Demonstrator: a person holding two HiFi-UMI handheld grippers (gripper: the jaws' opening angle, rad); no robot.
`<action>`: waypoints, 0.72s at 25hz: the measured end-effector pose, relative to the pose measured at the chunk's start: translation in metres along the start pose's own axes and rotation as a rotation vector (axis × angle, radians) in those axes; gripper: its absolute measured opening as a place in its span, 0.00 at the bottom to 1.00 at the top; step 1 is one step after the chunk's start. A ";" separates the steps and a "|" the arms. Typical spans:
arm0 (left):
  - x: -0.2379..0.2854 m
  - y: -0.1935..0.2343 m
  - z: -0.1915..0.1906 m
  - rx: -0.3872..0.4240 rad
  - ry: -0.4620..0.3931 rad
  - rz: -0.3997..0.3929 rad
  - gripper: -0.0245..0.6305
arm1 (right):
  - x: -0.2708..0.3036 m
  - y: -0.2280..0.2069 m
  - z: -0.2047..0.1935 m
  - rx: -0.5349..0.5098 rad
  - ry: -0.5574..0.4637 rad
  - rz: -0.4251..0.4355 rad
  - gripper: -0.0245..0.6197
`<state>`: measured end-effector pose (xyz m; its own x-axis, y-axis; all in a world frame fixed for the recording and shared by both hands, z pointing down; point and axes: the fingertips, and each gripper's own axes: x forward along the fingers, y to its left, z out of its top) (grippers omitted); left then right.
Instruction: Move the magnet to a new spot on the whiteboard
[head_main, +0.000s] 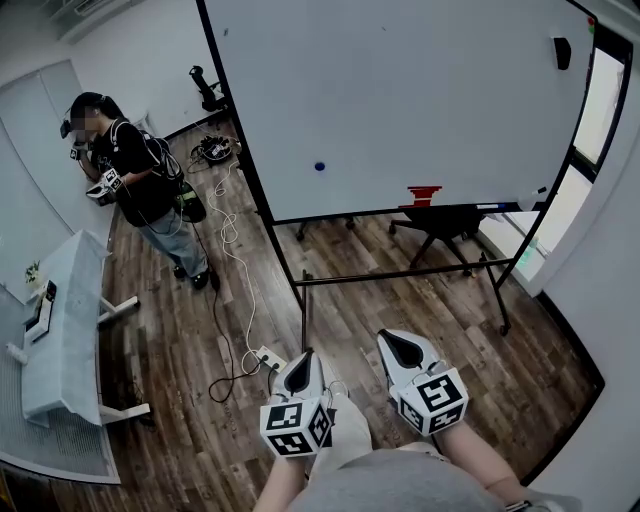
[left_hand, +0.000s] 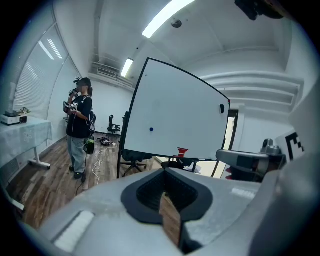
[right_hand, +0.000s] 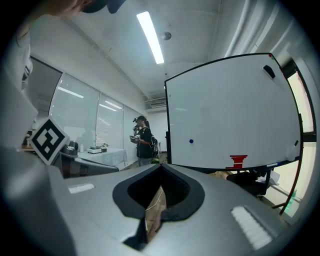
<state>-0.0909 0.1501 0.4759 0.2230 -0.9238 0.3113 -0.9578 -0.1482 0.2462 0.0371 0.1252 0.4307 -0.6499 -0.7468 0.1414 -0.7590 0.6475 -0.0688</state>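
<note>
A small blue magnet (head_main: 320, 166) sticks to the lower left part of the big whiteboard (head_main: 420, 90), which stands on a black wheeled frame. Both grippers hang low, close to my body and far short of the board. My left gripper (head_main: 300, 372) and right gripper (head_main: 403, 348) point toward the board with their jaws together and nothing held. The left gripper view shows the magnet (left_hand: 151, 129) far beyond the shut left gripper (left_hand: 167, 200). In the right gripper view the magnet (right_hand: 191, 141) is just as distant past the shut right gripper (right_hand: 157, 197).
A red object (head_main: 424, 193) sits on the board's tray, and a black eraser (head_main: 561, 52) is at its top right. A person (head_main: 140, 180) stands at the left near a white table (head_main: 65, 330). Cables (head_main: 235, 250) and a power strip (head_main: 268, 357) lie on the wooden floor. An office chair (head_main: 440, 225) is behind the board.
</note>
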 end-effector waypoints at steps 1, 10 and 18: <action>0.007 0.003 0.003 0.000 -0.001 0.000 0.04 | 0.007 -0.003 0.002 -0.003 -0.003 0.001 0.03; 0.074 0.040 0.033 -0.004 0.008 0.000 0.04 | 0.085 -0.028 0.023 -0.012 -0.011 0.020 0.03; 0.134 0.078 0.072 0.009 0.011 -0.007 0.04 | 0.164 -0.054 0.043 -0.026 -0.008 0.006 0.03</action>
<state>-0.1489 -0.0103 0.4711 0.2316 -0.9188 0.3196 -0.9577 -0.1577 0.2405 -0.0300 -0.0388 0.4148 -0.6550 -0.7437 0.1336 -0.7536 0.6558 -0.0445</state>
